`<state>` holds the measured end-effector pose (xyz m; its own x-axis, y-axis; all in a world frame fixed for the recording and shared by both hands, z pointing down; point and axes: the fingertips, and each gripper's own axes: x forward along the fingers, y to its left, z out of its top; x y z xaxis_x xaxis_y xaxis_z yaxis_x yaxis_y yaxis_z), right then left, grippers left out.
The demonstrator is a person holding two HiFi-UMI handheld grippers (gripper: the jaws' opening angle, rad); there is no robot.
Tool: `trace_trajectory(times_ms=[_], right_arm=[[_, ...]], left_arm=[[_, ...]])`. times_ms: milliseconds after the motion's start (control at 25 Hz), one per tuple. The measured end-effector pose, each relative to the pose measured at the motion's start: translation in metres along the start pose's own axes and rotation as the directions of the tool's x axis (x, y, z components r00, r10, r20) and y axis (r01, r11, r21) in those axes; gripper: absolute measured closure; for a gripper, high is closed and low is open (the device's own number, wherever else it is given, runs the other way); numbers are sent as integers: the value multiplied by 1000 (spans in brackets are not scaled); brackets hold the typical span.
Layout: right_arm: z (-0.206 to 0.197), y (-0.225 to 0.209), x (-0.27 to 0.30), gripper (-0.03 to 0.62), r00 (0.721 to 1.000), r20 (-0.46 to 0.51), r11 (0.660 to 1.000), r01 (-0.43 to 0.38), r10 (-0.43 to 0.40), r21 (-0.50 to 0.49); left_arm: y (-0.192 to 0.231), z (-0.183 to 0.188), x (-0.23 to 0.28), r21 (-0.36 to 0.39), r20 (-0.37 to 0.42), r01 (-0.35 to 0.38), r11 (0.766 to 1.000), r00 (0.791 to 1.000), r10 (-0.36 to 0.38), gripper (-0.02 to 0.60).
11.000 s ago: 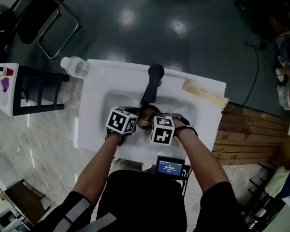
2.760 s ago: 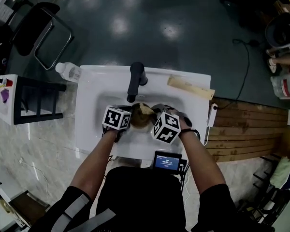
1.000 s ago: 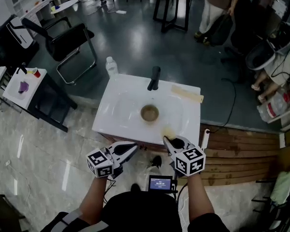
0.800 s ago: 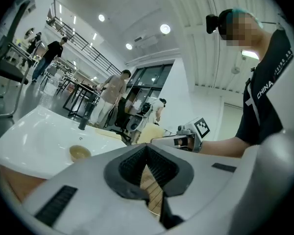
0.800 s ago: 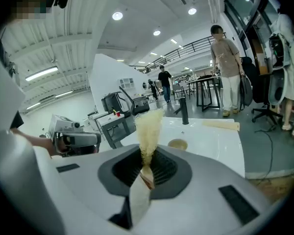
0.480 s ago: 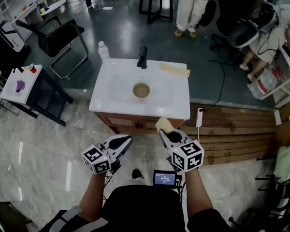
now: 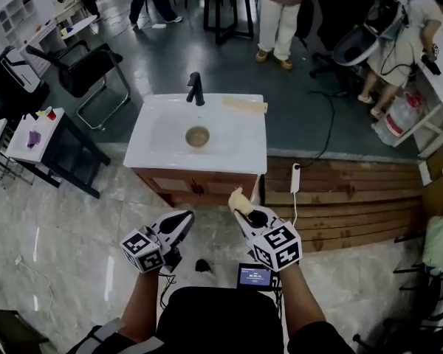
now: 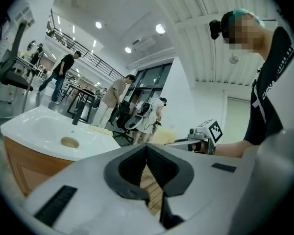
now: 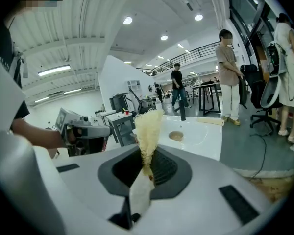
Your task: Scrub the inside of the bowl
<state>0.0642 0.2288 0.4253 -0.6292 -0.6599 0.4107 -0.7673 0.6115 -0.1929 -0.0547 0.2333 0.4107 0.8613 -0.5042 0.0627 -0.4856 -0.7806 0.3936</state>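
Observation:
A small brown bowl (image 7: 198, 136) sits alone in the basin of the white sink (image 7: 236, 152), far ahead of both grippers. The left gripper view also shows the bowl (image 8: 69, 142), and so does the right gripper view, bowl (image 9: 176, 136). My left gripper (image 7: 183, 218) is shut with nothing in it, its jaws meeting tip to tip (image 8: 147, 153). My right gripper (image 7: 241, 211) is shut on a yellow scrub sponge (image 7: 238, 200), which sticks up from the jaws (image 9: 146, 160) as a fibrous pad (image 9: 147, 129). Both grippers hang over the marble floor, short of the wooden cabinet.
A black faucet (image 7: 196, 88) and a wooden strip (image 7: 244, 105) are on the sink's back. A black chair (image 7: 81, 66) and a side table (image 7: 31, 133) stand left. A wooden platform (image 7: 354, 198) lies right. People stand beyond the sink.
I have backed away from the sink: it looks smaller and farther in each frame. Both grippers came away with me, the right still holding the sponge. The bowl stays in the basin.

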Motion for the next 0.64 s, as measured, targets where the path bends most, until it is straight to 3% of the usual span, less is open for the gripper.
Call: trace_trajectory(times_ms=[320,640], right_arm=[[-24,1,-59,554,999,25,999,-44,44,-16],[-37,2,-94,554,998,44,998,-49,50,-26]], left_arm=[[-63,-22,10,-2,44,-46,999,998,46,577],[-95,-42,4,9,46,-90,996,995,90,577]])
